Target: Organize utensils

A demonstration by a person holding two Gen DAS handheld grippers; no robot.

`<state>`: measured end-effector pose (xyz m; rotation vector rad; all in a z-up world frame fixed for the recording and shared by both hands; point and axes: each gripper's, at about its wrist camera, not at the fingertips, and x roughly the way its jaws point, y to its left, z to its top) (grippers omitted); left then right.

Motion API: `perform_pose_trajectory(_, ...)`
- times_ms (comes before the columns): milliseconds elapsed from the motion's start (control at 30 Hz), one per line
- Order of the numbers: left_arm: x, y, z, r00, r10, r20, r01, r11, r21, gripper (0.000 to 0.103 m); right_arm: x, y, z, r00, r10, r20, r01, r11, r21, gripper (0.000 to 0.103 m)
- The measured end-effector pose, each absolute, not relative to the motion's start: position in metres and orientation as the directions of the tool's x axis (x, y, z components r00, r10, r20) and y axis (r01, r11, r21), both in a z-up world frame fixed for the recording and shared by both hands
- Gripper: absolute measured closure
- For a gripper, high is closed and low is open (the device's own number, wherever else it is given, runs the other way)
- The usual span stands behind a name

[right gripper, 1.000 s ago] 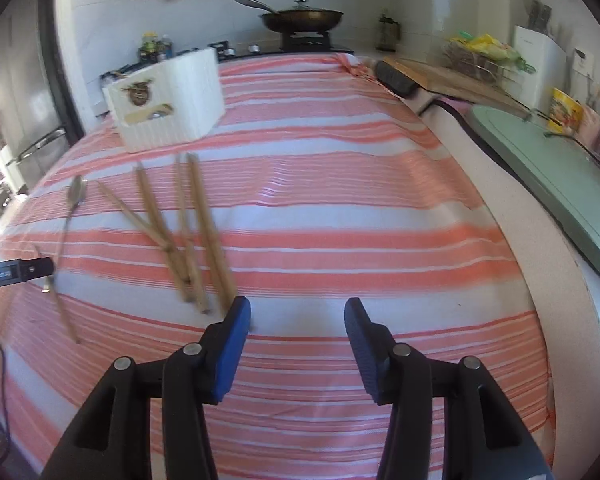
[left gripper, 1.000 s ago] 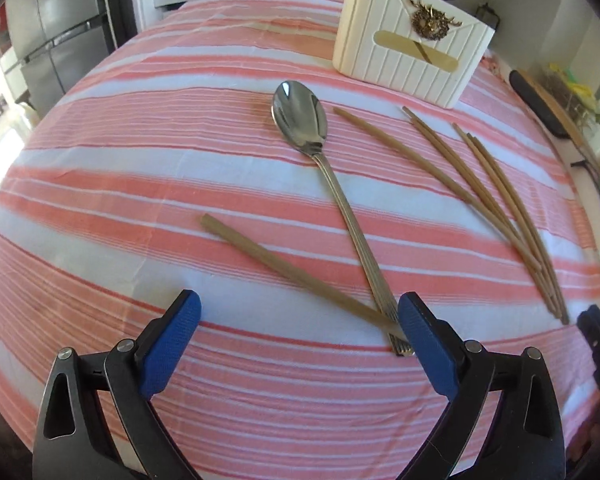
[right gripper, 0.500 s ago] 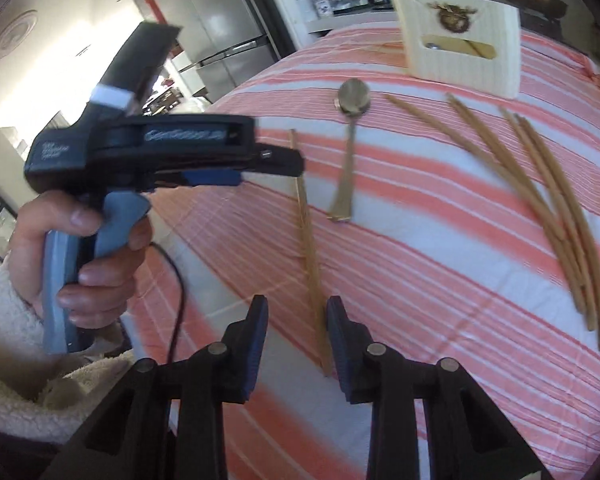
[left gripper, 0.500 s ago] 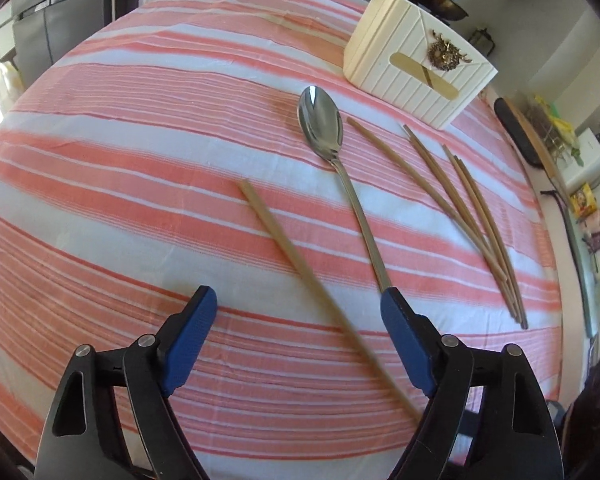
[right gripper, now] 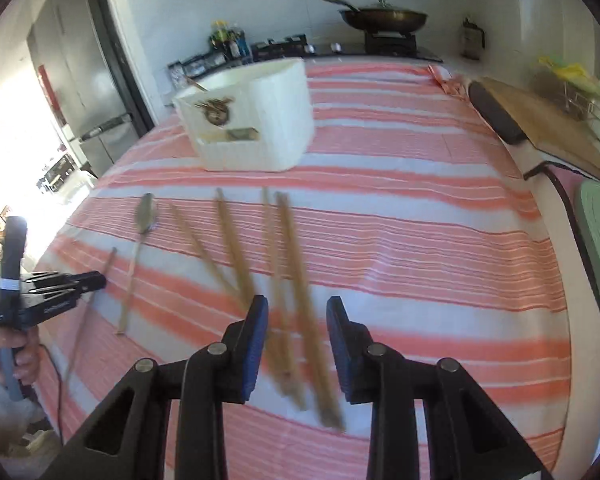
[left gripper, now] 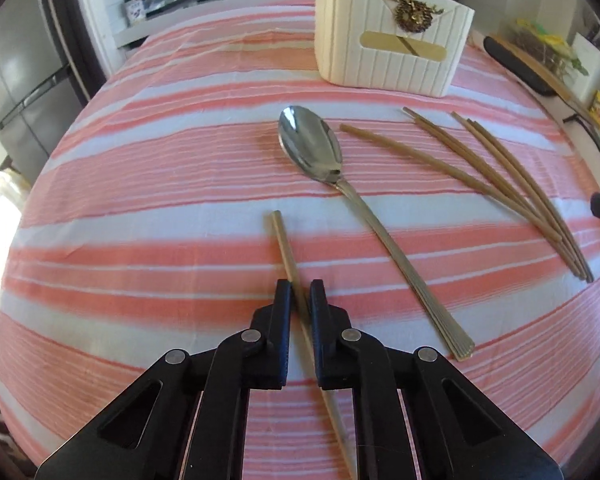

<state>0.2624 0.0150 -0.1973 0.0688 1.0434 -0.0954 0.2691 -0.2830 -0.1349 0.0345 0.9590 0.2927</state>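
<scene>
My left gripper [left gripper: 300, 286] is shut on a single wooden chopstick [left gripper: 284, 242] that lies on the striped cloth. A steel spoon [left gripper: 312, 144] lies just right of it, bowl toward the white utensil holder [left gripper: 392, 56]. Several more chopsticks [left gripper: 512, 184] fan out at the right. In the right wrist view my right gripper [right gripper: 296, 312] is open, its blue pads either side of those chopsticks [right gripper: 288, 272], close above them. The left gripper [right gripper: 60, 284] shows at the far left there, with the spoon [right gripper: 144, 216] and holder [right gripper: 256, 120] beyond.
The table carries an orange and white striped cloth [left gripper: 140, 184]. A wooden cutting board [right gripper: 540, 124] and a black cable [right gripper: 556, 184] lie off the right edge. A pan [right gripper: 384, 18] sits on the stove behind. A fridge [left gripper: 16, 80] stands at the left.
My left gripper closed on the single chopstick. My right gripper swung back to the right, opened wider, and now straddles the fanned chopsticks.
</scene>
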Motion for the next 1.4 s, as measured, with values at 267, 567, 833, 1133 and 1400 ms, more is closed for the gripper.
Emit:
perform_pose_trajectory(267, 0.28, 0.02, -0.199, 0.492, -0.058, -0.869, 0.158, 0.987, 0.023, 0.093, 0.295, -0.276, -0.171, 0.365, 0.305, -0.879, -0.292, 0.935, 0.203, 0.096)
perform_pose_trajectory(567, 0.264, 0.031, -0.199, 0.487, -0.042, -0.873, 0.108, 0.994, 0.012, 0.055, 0.287, -0.271, -0.176, 0.356, 0.23, -0.906, -0.365, 0.927, 0.092, 0.096)
perform_pose_trajectory(833, 0.253, 0.028, -0.198, 0.484, -0.016, -0.875, 0.125, 0.991, 0.05, 0.046, 0.291, -0.268, -0.175, 0.412, 0.124, -0.903, -0.299, 0.954, -0.005, 0.097)
perform_pose_trajectory(1133, 0.25, 0.048, -0.201, 0.465, -0.025, -0.885, 0.11, 0.993, 0.03, 0.026, 0.254, -0.318, -0.171, 0.458, 0.03, -0.888, -0.161, 0.986, -0.05, 0.095)
perform_pose_trajectory(1400, 0.255, 0.054, -0.207, 0.457, -0.019, -0.889, 0.069, 0.998, 0.014, 0.003, 0.241, -0.332, -0.177, 0.535, 0.105, -0.838, -0.145, 0.989, 0.031, 0.058)
